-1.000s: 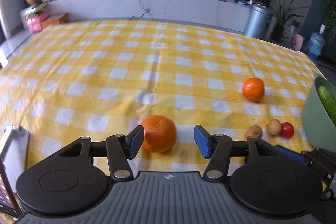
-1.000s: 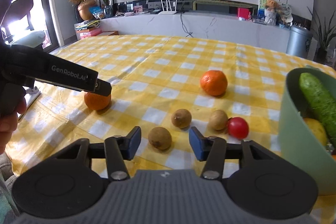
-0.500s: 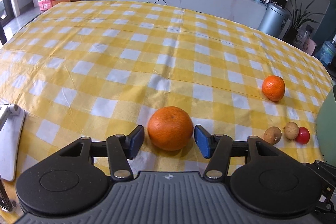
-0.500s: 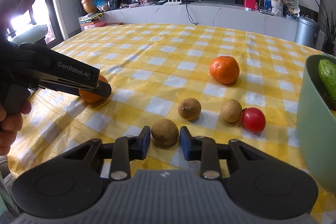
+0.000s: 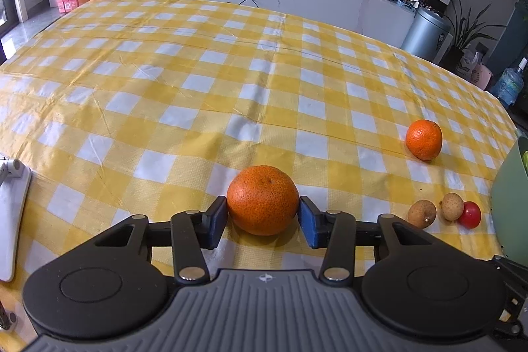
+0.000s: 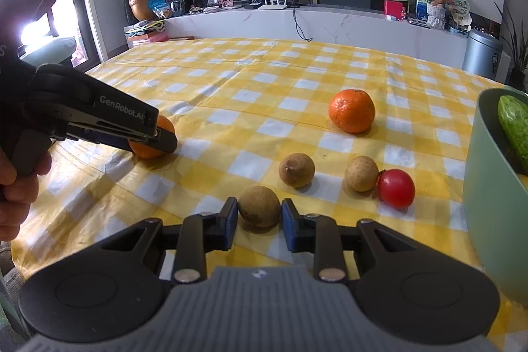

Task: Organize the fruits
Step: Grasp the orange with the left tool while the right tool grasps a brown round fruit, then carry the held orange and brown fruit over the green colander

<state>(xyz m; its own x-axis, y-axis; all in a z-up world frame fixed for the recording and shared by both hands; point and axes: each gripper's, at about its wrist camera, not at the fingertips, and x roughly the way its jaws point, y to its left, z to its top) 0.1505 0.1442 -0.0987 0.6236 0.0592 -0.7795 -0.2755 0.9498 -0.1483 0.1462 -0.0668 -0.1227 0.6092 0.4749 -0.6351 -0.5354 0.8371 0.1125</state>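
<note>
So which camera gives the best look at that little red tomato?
The right wrist view: the red tomato sits large and unblocked there, touching a brown fruit beside the green bowl. The left wrist view shows it too, but small, near the right edge.

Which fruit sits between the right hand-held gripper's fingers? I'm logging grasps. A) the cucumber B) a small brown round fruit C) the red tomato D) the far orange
B: the right hand-held gripper has its blue pads against a small brown fruit on the checked cloth.
</note>
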